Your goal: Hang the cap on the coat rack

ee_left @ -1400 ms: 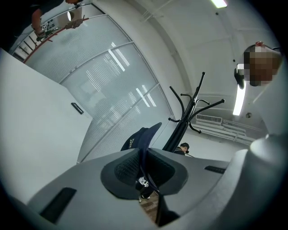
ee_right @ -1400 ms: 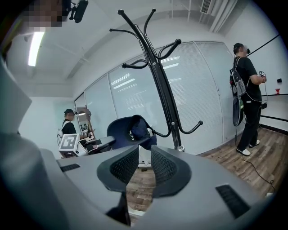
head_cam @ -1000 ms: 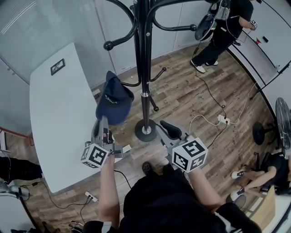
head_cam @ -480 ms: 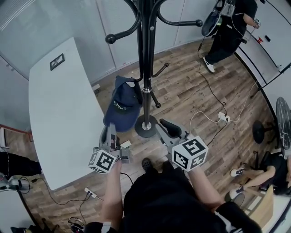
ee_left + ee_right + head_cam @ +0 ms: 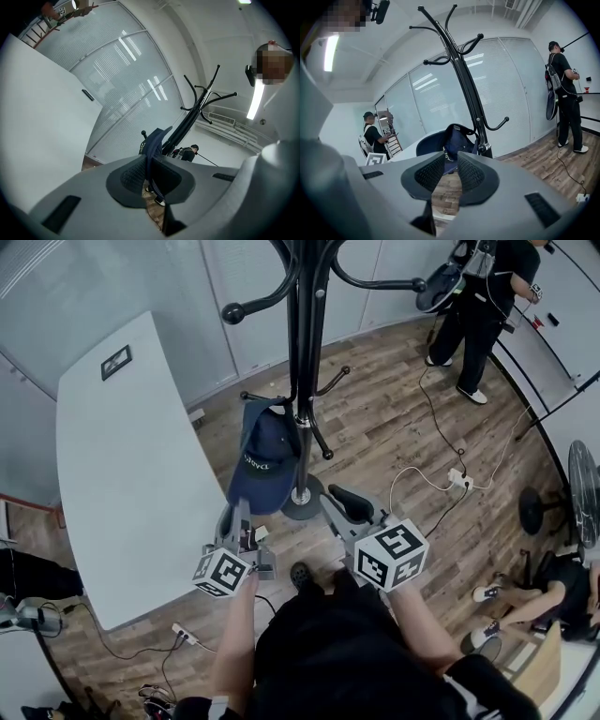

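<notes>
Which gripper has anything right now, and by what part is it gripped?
The left gripper is shut on the cap, pinching its lower edge, apparently the brim. The right gripper is open, empty.

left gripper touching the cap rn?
Touching. The left gripper view shows the left gripper with its fingers closed on an edge of the navy cap, the fabric pinched between them.

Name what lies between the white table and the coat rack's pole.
The navy cap, gripped by the left gripper, lies between the table and the pole, as the head view shows.
</notes>
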`<state>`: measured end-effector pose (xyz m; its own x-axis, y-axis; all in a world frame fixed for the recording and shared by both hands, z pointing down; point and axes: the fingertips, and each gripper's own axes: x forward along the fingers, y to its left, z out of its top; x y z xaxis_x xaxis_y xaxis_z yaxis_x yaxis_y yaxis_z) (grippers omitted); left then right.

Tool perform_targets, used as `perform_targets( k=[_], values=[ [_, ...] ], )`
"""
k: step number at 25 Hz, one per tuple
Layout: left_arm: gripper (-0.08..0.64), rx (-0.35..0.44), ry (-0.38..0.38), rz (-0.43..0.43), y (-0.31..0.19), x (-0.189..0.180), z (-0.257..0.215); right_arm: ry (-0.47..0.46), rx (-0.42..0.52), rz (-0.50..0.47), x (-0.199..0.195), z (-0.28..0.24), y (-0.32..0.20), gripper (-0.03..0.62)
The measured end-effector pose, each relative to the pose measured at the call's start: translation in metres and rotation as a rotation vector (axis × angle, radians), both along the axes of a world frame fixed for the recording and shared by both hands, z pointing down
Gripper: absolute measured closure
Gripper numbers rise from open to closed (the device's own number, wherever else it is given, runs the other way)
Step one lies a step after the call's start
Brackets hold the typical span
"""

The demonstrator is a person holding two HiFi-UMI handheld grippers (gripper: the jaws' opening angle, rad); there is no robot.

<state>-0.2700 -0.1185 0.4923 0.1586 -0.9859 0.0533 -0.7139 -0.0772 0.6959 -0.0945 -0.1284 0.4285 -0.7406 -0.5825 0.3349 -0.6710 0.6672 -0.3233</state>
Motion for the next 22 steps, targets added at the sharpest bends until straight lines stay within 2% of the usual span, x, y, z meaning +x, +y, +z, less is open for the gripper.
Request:
perform_targets(
  k=[13,18,22],
  values=[
    [0.525,-0.181,-0.040,0.068,0.010,0.046,0.065,0.011,-0.012,0.006,0.010,0.003,0.007,0.509],
    [0.525,-0.262,-0.072,0.114,0.009,0.056,0.084,0.020,-0.023,0.015,0.013,0.005,0.009,0.509],
    [0.525,-0.294,-0.114,0.129,0.010,0.062,0.092,0.026,-0.031,0.024,0.018,0.008,0.012,0.509]
  ],
)
